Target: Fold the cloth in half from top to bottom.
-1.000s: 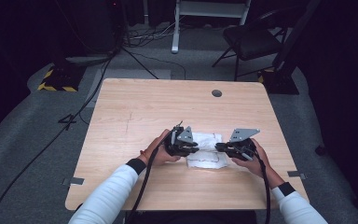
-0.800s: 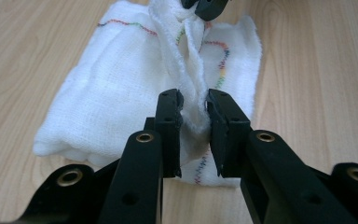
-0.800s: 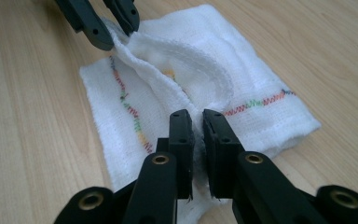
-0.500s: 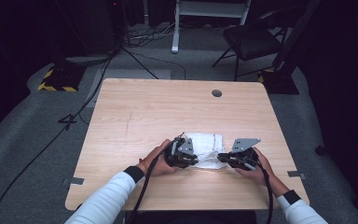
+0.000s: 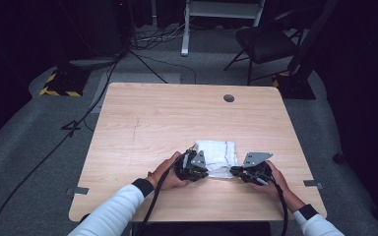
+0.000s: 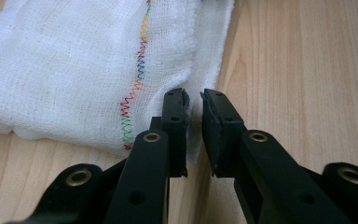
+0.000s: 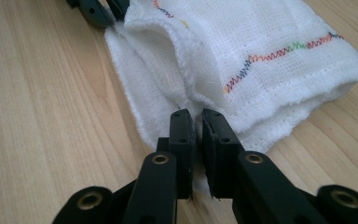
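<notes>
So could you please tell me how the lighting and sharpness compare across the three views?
High view: the table is lit, the room around it falls into near-black, and the image is soft. Left gripper view: the white cloth is bright and crisp in weave and stitching, while the left gripper is dark. Right gripper view: even light, with faint shadow in the cloth's folds beyond the right gripper.

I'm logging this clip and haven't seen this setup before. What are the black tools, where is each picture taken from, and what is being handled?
A person sits at a wooden table with a hand-held two-jaw gripper in each hand. The high view looks down from above: left gripper, right gripper. The two gripper views come from cameras riding on each tool, looking along its black jaws. On the table lies a folded white cloth with multicoloured stitching. Each gripper pinches its near edge; the left jaws have just been closing on it.
</notes>
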Demonstrator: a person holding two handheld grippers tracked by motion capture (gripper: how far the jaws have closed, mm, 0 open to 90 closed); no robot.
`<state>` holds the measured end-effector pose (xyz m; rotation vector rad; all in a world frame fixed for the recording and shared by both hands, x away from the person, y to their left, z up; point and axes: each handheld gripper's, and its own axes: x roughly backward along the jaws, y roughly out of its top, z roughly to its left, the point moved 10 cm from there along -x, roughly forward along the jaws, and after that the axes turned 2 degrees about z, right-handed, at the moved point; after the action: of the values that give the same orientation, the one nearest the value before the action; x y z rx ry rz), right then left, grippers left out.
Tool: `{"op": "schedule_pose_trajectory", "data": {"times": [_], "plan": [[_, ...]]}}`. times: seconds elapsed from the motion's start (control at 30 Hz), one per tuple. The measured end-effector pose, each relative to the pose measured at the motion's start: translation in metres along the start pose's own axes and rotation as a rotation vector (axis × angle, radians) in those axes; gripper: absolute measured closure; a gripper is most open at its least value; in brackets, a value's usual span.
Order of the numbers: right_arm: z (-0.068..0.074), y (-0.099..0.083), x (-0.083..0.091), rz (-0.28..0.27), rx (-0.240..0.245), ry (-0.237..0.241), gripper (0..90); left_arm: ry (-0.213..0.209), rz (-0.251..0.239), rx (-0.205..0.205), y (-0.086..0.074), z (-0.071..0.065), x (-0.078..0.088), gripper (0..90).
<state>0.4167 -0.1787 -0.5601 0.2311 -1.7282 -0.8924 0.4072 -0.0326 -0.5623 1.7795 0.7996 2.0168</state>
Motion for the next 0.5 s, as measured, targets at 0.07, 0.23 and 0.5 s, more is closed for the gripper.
{"op": "schedule_pose_trajectory", "data": {"times": [0.07, 0.23, 0.5], "plan": [[-0.001, 0.000, -0.001, -0.002, 0.002, -0.006, 82.7, 0.009, 0.009, -0.009, -0.001, 0.001, 0.000, 79.8], [-0.003, 0.002, -0.003, -0.013, -0.002, -0.025, 82.8, 0.023, -0.001, 0.009, -0.003, 0.008, 0.001, 79.7], [-0.005, 0.006, -0.006, -0.022, -0.029, -0.026, 75.0, 0.034, -0.014, 0.029, -0.007, 0.014, 0.007, 73.5]]}}
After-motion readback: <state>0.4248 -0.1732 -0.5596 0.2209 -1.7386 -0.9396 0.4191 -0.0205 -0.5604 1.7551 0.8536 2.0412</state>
